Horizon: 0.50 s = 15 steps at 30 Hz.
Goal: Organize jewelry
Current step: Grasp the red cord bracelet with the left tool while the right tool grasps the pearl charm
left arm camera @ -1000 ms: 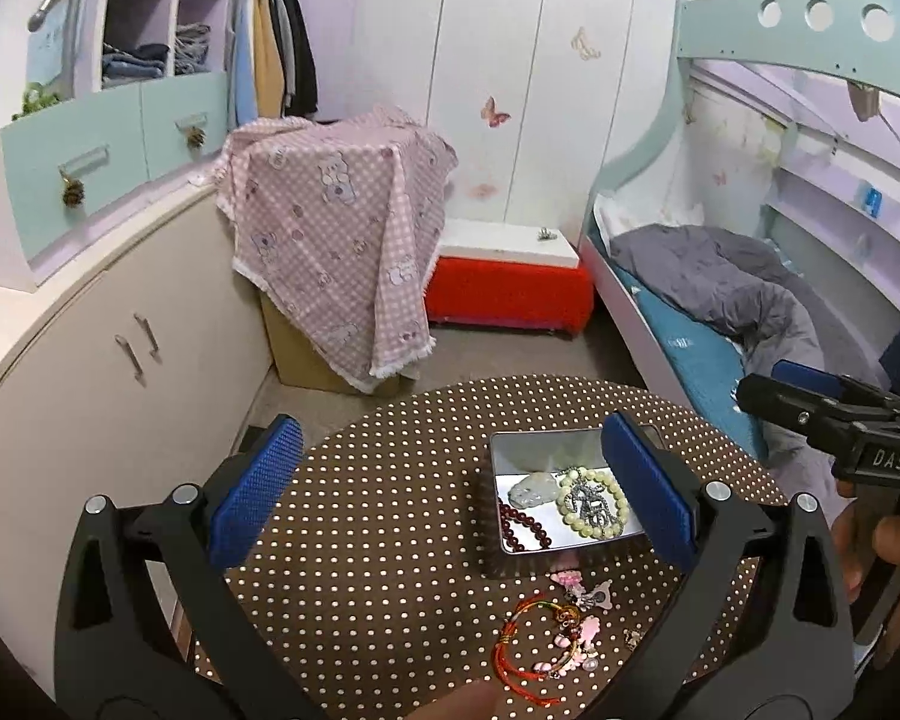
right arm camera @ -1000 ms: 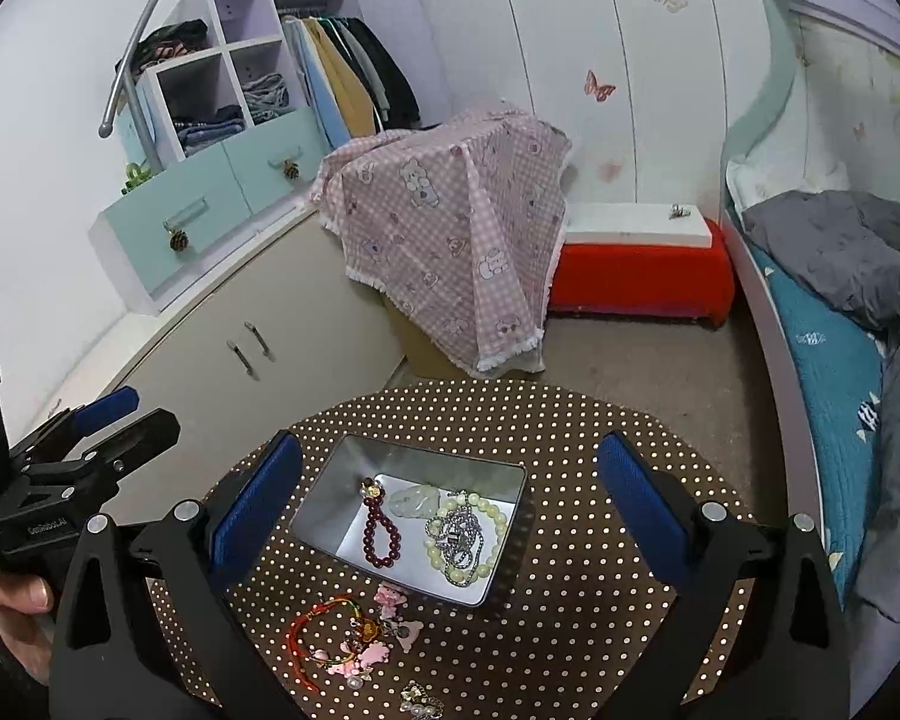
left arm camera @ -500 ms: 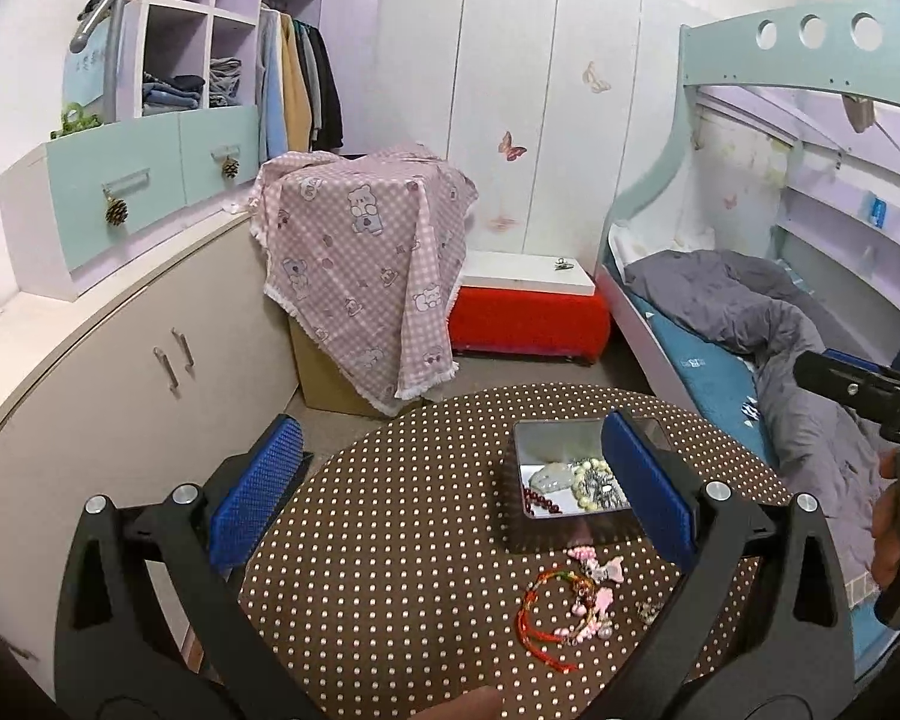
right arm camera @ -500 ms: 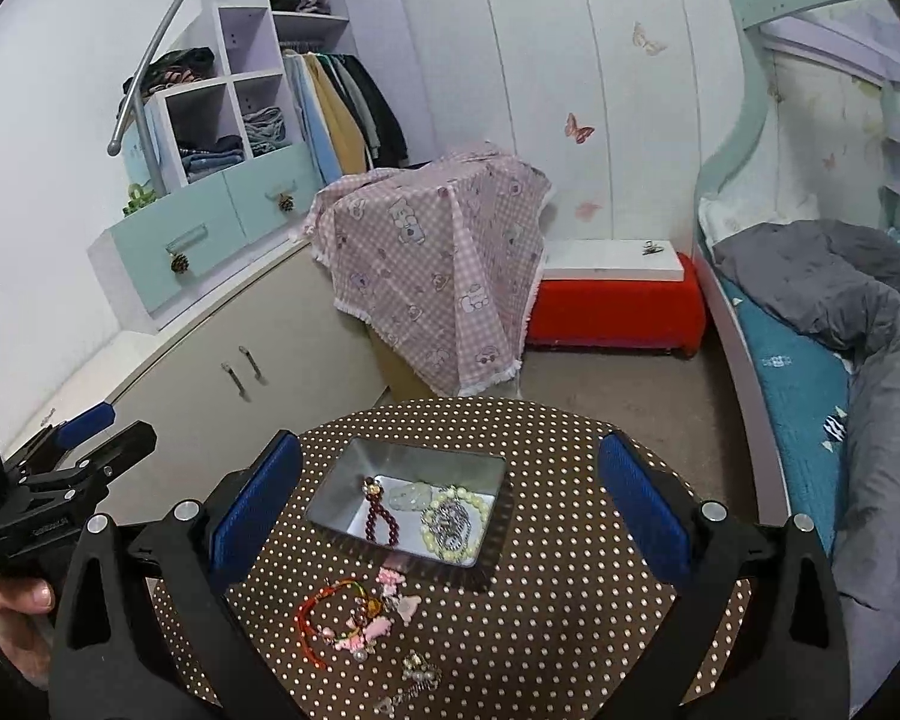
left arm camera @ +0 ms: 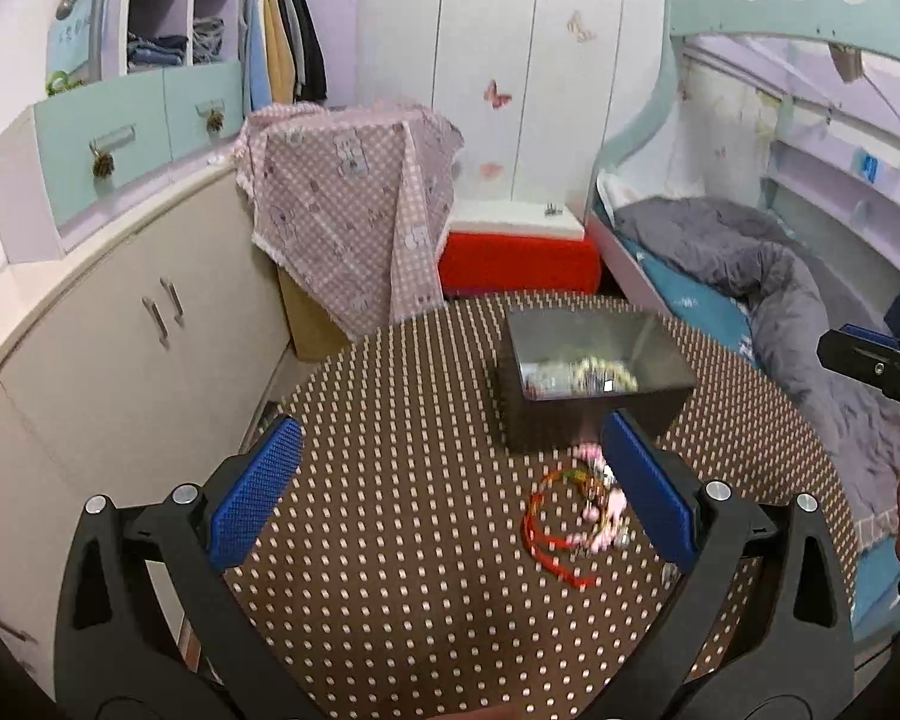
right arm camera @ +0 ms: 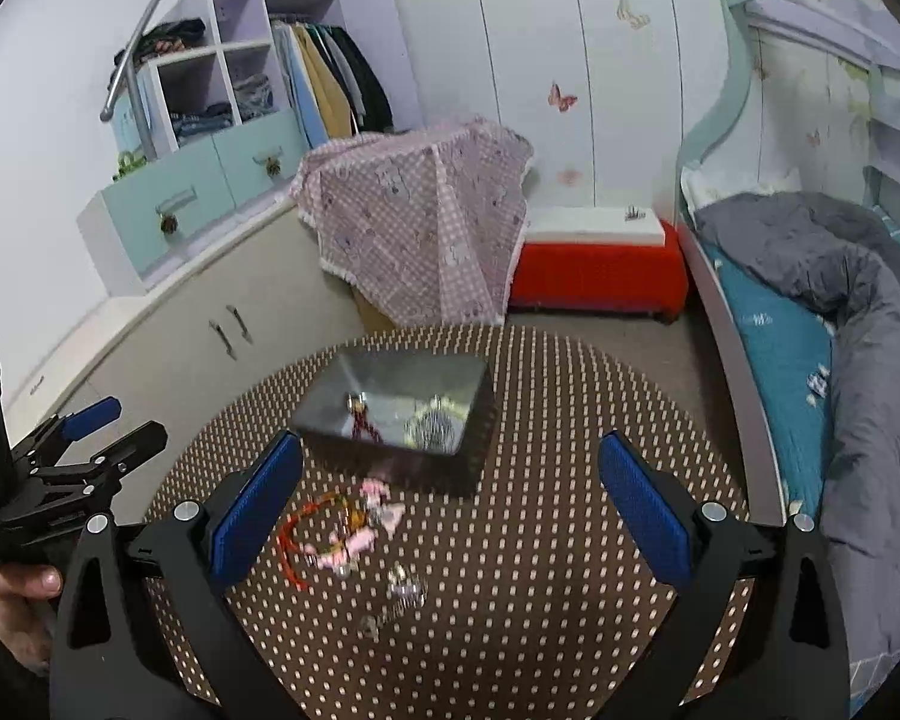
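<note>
A metal tin [left arm camera: 588,420] [right arm camera: 477,426] stands on the round brown polka-dot table [left arm camera: 390,540] [right arm camera: 540,540], holding a dark red bead bracelet [right arm camera: 363,423], pale green beads [left arm camera: 594,369] and a silver chain [right arm camera: 429,426]. In front of the tin lie a red cord bracelet [left arm camera: 546,534] [right arm camera: 291,540] with pink charms [right arm camera: 366,534] and small silver pieces [right arm camera: 405,588]. My left gripper [left arm camera: 444,498] hovers open above the table, nothing between its blue pads. My right gripper [right arm camera: 450,498] is open and empty too. Each gripper shows at the edge of the other's view.
A cream cabinet [left arm camera: 120,348] runs along the left. A pink checked cloth [left arm camera: 354,210] covers a box behind the table, next to a red bench [left arm camera: 519,258]. A bed with a grey duvet [right arm camera: 840,312] lies to the right. A hand [right arm camera: 18,588] holds the left gripper.
Both grippers have drawn back and risen from the table, so the tin and loose jewelry look smaller and lower. Both stay open and empty. The jewelry has not moved.
</note>
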### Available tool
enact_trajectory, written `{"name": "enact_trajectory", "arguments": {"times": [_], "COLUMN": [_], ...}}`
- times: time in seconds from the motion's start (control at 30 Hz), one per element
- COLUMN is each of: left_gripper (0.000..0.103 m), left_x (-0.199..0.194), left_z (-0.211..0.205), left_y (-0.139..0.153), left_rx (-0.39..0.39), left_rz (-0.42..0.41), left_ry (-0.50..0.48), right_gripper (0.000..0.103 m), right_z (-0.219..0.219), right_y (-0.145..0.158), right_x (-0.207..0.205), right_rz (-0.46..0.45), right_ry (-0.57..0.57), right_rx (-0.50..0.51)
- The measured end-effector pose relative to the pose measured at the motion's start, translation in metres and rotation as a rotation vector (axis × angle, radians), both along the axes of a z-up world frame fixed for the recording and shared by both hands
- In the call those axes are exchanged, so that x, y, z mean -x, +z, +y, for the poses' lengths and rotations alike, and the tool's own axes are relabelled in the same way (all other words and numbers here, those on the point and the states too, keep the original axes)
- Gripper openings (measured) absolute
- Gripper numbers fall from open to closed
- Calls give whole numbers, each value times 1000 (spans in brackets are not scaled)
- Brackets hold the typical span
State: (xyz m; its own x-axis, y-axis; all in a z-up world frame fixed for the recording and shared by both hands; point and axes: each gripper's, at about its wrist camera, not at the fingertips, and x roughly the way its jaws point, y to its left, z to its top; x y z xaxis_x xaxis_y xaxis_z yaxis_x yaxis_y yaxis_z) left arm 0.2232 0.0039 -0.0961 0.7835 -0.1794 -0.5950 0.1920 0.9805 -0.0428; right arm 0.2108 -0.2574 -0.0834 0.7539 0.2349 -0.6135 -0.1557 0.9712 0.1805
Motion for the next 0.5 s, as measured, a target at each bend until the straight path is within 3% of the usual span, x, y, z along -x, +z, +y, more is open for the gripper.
{"name": "enact_trajectory", "arguments": {"times": [0.4,0.5], "left_gripper": [97,88], "left_x": [-24,-34], "left_z": [-21,-28], "left_y": [-59,-73], "left_rx": [-43,-71], "left_rz": [159,206], "left_ry": [-49,-64], "right_gripper": [95,95], "right_z": [0,0], "right_y": [-50,-57], "right_x": [2,1], "right_rz": [123,138], "right_ry": [1,1], "right_rx": [17,14]}}
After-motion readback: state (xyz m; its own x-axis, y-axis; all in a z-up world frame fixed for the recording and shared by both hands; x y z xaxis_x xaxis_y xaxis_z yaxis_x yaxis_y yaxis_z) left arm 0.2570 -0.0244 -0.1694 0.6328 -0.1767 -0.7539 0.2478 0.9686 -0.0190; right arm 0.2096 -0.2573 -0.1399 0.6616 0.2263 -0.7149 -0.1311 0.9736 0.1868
